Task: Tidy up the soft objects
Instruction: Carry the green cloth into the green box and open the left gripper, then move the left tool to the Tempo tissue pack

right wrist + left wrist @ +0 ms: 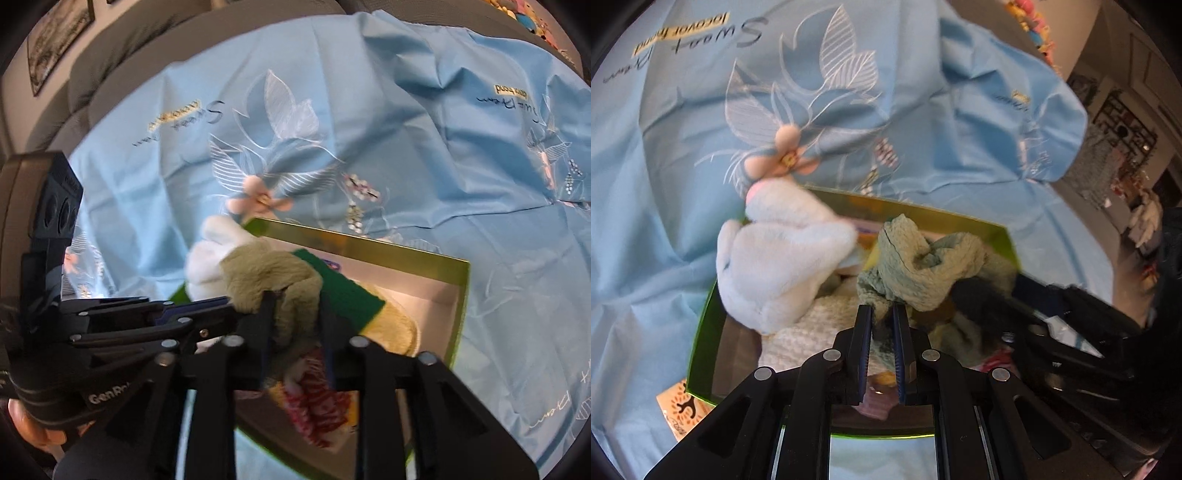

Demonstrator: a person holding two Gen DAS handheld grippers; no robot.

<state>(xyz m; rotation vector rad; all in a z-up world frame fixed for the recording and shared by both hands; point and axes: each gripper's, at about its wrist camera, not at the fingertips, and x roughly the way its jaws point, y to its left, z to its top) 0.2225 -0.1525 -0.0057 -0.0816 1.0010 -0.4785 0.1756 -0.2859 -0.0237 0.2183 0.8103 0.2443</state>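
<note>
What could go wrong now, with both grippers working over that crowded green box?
1. The left gripper pinches only an edge of the green cloth, so the cloth might slip free.
2. The white plush toy sits at the rim of the green box and could tumble onto the blue sheet.
3. The right gripper, shut on the beige plush, works close beside the left one; they might bump.

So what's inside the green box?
The green box holds a white plush toy, a crumpled pale green cloth and a cream knit towel. Whatever lies beneath them is hidden.
</note>
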